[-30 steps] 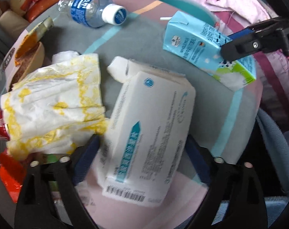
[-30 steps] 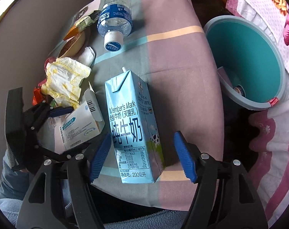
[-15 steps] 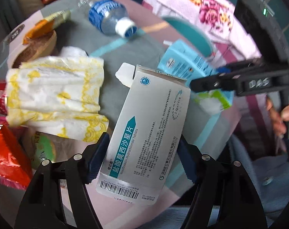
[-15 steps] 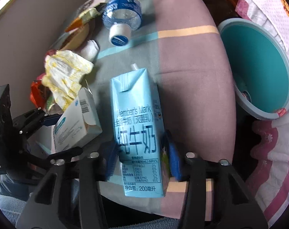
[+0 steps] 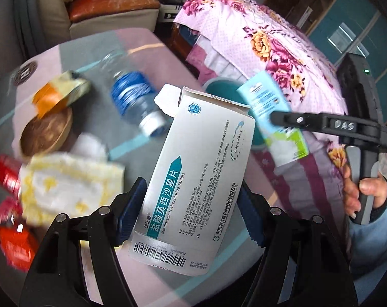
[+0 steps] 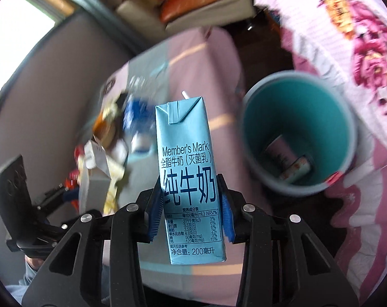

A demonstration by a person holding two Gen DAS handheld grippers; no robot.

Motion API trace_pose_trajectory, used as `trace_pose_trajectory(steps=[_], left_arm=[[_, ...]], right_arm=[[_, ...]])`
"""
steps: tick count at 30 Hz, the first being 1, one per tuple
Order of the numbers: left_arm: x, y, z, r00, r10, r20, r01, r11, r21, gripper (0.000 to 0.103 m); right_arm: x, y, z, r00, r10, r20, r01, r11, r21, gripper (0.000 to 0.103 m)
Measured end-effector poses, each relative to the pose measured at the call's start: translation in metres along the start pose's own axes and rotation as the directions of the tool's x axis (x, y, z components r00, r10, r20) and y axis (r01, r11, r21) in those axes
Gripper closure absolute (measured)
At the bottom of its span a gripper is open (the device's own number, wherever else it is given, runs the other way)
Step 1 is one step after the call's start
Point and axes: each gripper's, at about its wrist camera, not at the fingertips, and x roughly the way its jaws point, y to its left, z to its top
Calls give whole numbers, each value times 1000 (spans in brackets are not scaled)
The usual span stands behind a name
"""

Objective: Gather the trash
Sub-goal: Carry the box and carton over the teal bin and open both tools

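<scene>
A blue milk carton [image 6: 191, 179] is pinched upright by the right tongs [image 6: 191, 209], left of the teal bin [image 6: 299, 133], while a white medicine box [image 5: 193, 179] is clamped in the left tongs [image 5: 191, 212] above the littered counter [image 5: 96, 58].

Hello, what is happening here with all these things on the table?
A person is collecting trash with two handheld grippers. The left gripper is shut on a white medicine box, held up off the table. The right gripper is shut on a blue milk carton, near the teal bin, which already holds some items. A water bottle and wrappers remain.
</scene>
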Motion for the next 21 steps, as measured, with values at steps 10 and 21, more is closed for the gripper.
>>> trace_pose_trajectory(steps=[10,21], left_arm=[[63,-67,75,999,-12,-51,17,996,86,32],[150,-108,121,988,-10,-153,30,992,125,29]], right_arm=[[-46,-82,35,989,-77,125,59,989,139,66],[-43,-133,48,987,-110,117,83,974,213,66]])
